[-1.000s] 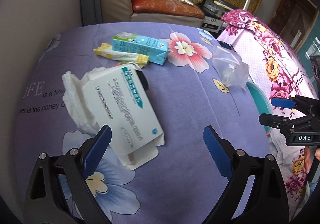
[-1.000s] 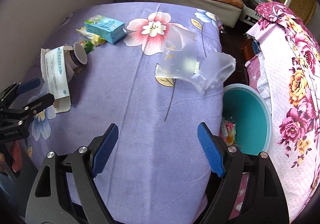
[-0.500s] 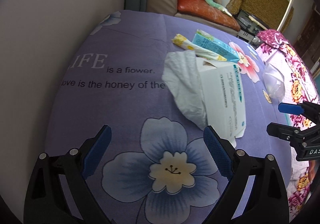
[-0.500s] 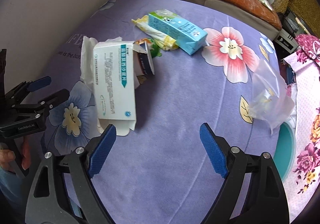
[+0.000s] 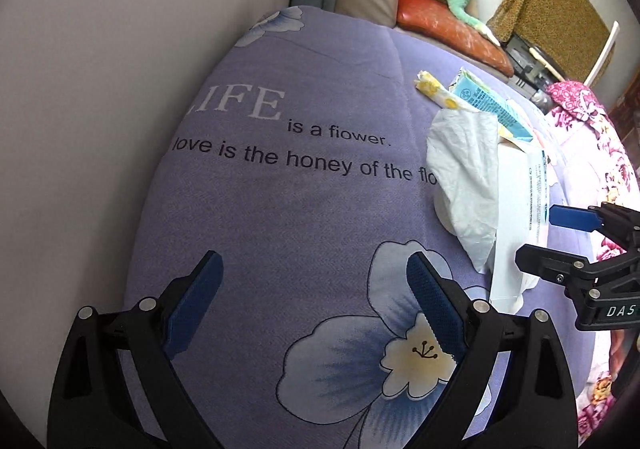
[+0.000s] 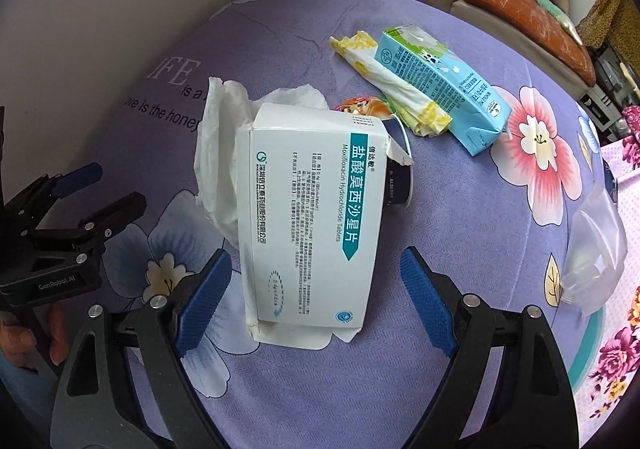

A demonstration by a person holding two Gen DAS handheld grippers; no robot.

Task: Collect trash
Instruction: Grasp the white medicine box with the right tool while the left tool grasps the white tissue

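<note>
On the purple flowered worktop, the white cardboard medicine box lies between the wide-open, empty jaws of the right gripper, against crumpled white tissue. The left gripper gapes empty over bare cloth.

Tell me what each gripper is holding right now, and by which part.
Nothing is held. The left gripper is open over bare cloth; the right gripper is open, its fingers straddling the white medicine box without closing on it.

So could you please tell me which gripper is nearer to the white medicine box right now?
Right. The right gripper is open with the medicine box reaching between its jaws. The left gripper, also open, is off to the box's left over the bare purple cloth.
</note>
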